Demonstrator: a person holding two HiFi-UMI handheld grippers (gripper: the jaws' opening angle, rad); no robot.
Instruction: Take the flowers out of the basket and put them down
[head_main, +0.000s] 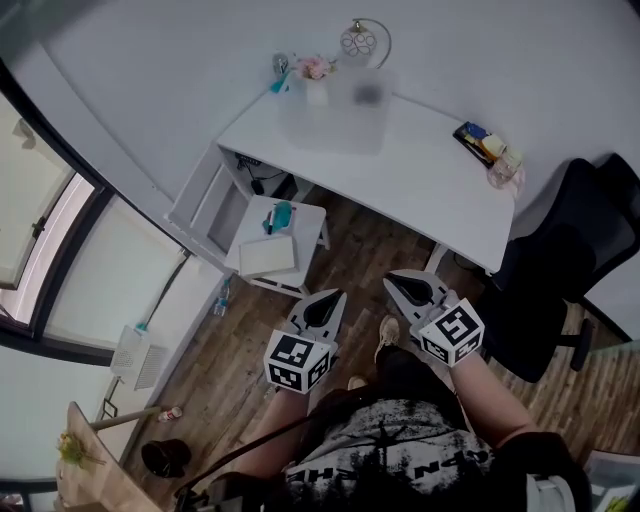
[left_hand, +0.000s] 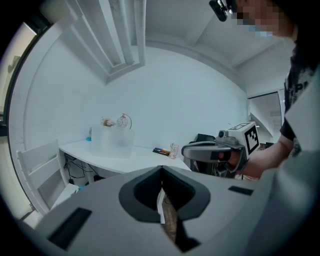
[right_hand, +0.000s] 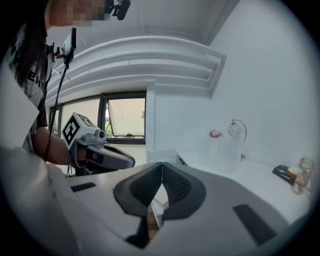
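The left tongs (head_main: 328, 300) and right tongs (head_main: 400, 284) are held shut and empty short of the desk (head_main: 420, 170), with the pink flowers (head_main: 316, 67) straight ahead at the desk's far edge, seemingly in the frosted basket (head_main: 335, 115), about equally far from both.

The small pink flowers (head_main: 316, 67) at the far edge of the white desk surface (head_main: 420, 180), upper middle of the head view, are too small to tell apart. What holds them cannot be told, as a pale blurred box shape (head_main: 335, 112) overlaps their base. The little dark tray (head_main: 480, 139) at the surface's right end carries yellow and blue bits too small to name. The black office chair (head_main: 565, 270) is cut off by the right edge. A dark lump (head_main: 165, 457) on the floor at lower left cannot be identified.
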